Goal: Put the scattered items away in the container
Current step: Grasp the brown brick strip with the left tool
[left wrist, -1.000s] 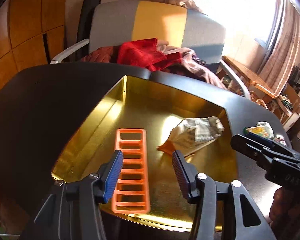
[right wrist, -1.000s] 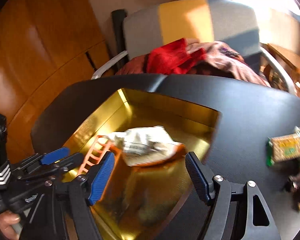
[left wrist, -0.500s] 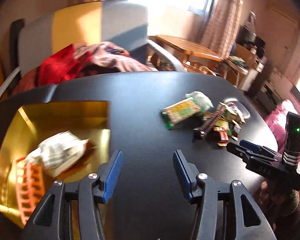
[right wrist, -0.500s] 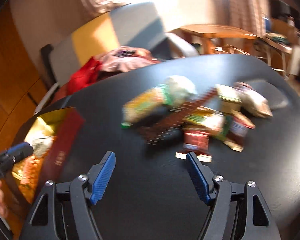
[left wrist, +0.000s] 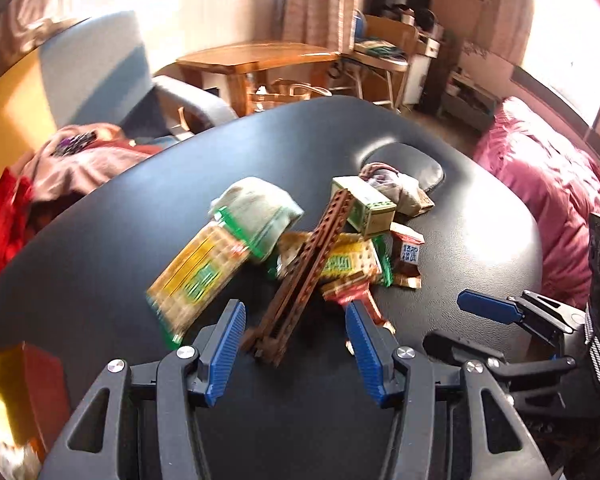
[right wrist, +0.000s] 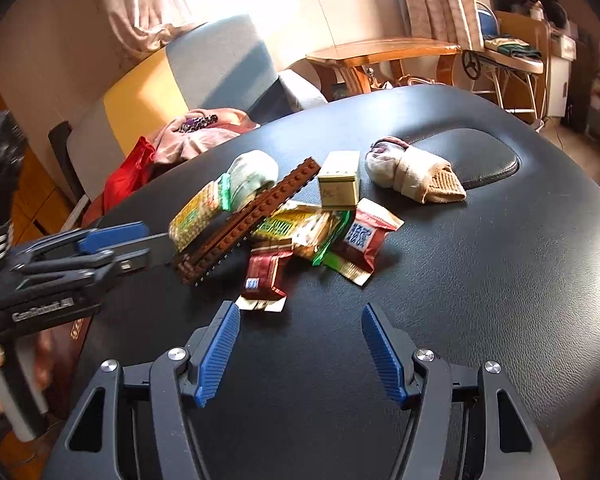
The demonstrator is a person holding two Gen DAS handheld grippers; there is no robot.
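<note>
On the black worktop [right wrist: 480, 272] the scattered items sit heaped around the brown brick strip [right wrist: 252, 220]. Best to take one piece cleanly. The strip's near end lies between the left gripper [left wrist: 296, 354] fingers, which stand apart, empty. The right gripper [right wrist: 300, 354] is closing, empty, the red sachet [right wrist: 266, 276] just ahead.

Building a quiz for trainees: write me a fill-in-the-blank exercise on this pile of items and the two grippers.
1. The long brown brick strip lies tilted across the ____ of snack packets.
2. The small box stands ____ on the black table.
3. The rolled sock lies ____ from the box.
4. The right gripper, jaws closing, holds ____.

Missing words: pile; upright; apart; nothing
</note>
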